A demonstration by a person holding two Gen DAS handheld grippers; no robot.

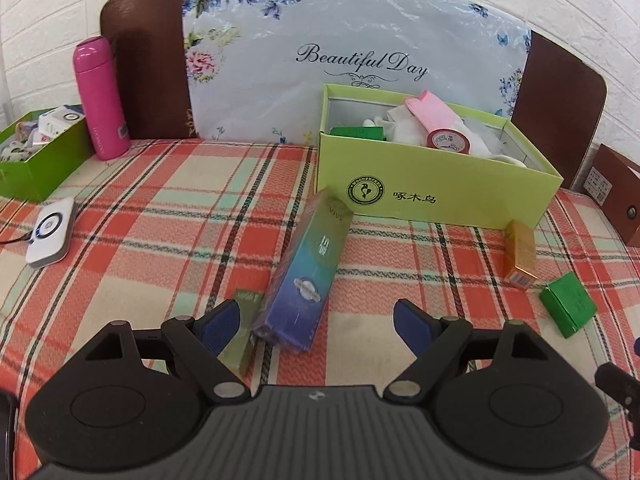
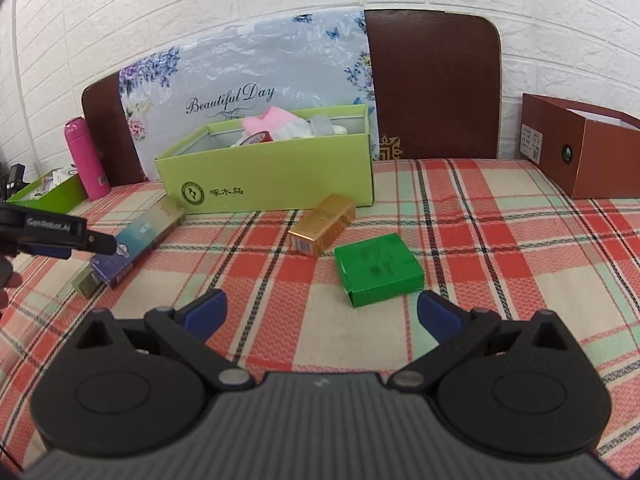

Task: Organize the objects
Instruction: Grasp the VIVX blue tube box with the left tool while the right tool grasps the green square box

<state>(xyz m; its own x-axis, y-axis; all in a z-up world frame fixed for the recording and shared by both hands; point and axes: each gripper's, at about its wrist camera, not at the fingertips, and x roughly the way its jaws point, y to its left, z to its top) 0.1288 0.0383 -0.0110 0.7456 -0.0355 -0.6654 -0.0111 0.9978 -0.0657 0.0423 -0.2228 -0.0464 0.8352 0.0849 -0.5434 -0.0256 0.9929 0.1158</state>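
My left gripper (image 1: 316, 320) is open; the near end of a long blue-green box (image 1: 306, 272) lies between its fingers on the plaid cloth, with an olive box (image 1: 244, 328) by the left finger. My right gripper (image 2: 320, 316) is open and empty, just short of a green box (image 2: 378, 268). A gold box (image 2: 322, 230) lies beyond it. The lime shoebox (image 1: 432, 184), open and holding tape and cloths, stands behind; it also shows in the right wrist view (image 2: 276, 176). The long box (image 2: 136, 242) and left gripper (image 2: 100, 244) show in the right wrist view.
A pink bottle (image 1: 100, 98) and a green tray (image 1: 36, 160) of small items stand far left. A white device (image 1: 50, 232) lies on the cloth at left. A brown box (image 2: 584, 144) stands at right. A floral board and brown headboard back the surface.
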